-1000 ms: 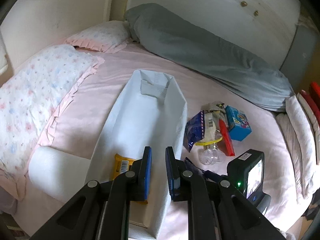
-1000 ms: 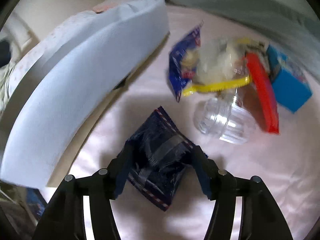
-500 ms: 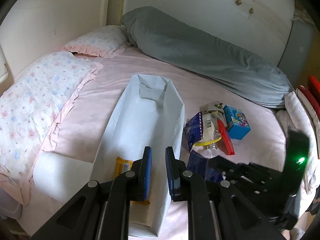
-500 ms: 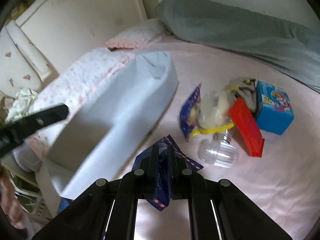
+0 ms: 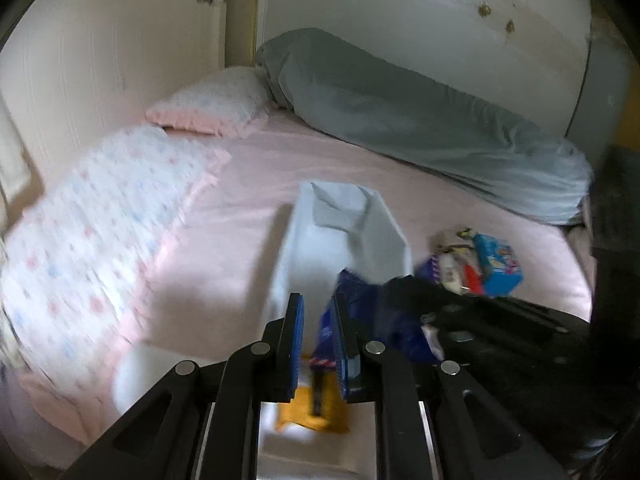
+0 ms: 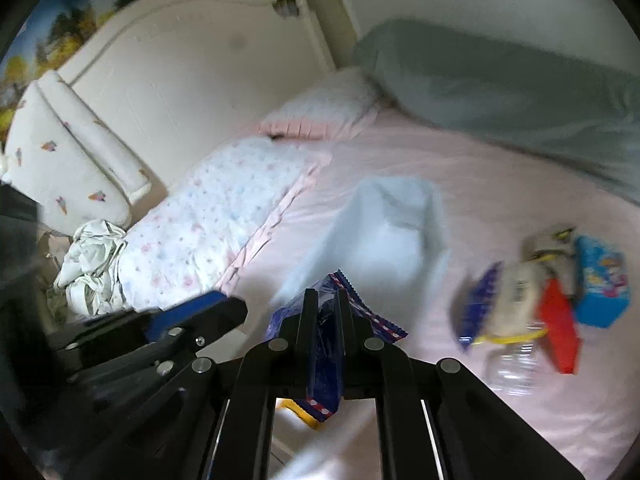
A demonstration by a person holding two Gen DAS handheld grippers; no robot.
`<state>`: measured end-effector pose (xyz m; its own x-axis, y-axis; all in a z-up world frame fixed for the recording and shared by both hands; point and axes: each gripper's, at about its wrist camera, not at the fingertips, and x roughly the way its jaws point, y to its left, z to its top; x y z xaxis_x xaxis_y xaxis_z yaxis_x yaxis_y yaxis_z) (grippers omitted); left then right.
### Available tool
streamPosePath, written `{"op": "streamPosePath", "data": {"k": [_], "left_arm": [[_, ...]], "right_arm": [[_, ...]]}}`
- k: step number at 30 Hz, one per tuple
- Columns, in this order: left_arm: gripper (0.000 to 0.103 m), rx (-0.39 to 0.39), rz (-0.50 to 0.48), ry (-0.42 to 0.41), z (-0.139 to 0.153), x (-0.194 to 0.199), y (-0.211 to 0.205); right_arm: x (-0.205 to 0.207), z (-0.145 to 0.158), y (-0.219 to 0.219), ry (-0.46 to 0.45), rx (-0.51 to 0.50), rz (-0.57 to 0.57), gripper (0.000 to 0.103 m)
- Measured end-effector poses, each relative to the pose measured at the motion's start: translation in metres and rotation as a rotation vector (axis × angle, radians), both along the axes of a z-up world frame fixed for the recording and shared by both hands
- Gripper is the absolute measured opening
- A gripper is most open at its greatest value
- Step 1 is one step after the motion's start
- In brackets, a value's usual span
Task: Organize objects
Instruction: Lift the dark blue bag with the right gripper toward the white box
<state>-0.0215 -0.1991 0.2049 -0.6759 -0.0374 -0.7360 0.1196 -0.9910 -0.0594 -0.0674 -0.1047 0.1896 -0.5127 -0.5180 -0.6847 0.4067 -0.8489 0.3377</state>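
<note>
Blue packet [image 6: 326,344] pinched in right tool [image 6: 323,300]

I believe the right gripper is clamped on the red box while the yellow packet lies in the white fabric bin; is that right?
Not quite: the right gripper is clamped on the dark blue packet, as the right wrist view shows. The red box lies on the bed beside the other loose items. The yellow packet does lie in the white fabric bin.

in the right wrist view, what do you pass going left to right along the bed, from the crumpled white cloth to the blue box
crumpled white cloth → floral pillow → white bin → blue snack bag → red box → blue box
</note>
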Motion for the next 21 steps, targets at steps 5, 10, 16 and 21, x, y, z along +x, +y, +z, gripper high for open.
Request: {"op": "streamPosePath", "data": {"k": [5, 10, 16, 21], "left_arm": [[0.015, 0.115, -0.042, -0.04, -0.011, -0.015, -0.025], [0.015, 0.151, -0.135, -0.1, -0.025, -0.017, -0.015], [0.015, 0.232, -0.172, -0.109, -0.027, -0.009, -0.015], [0.016, 0.192, -0.138, -0.148, -0.046, -0.011, -0.026]], "right_arm": [[-0.005, 0.001, -0.004, -0.057, -0.044, -0.055, 0.008], [0.011, 0.008, 0.006, -0.039, -0.041, -0.081, 0.008], [0.01, -0.011, 0.018, -0.126, -0.133, -0.102, 0.008], [0.003, -0.047, 0.001, -0.168, -0.063, -0.045, 0.01]]}}
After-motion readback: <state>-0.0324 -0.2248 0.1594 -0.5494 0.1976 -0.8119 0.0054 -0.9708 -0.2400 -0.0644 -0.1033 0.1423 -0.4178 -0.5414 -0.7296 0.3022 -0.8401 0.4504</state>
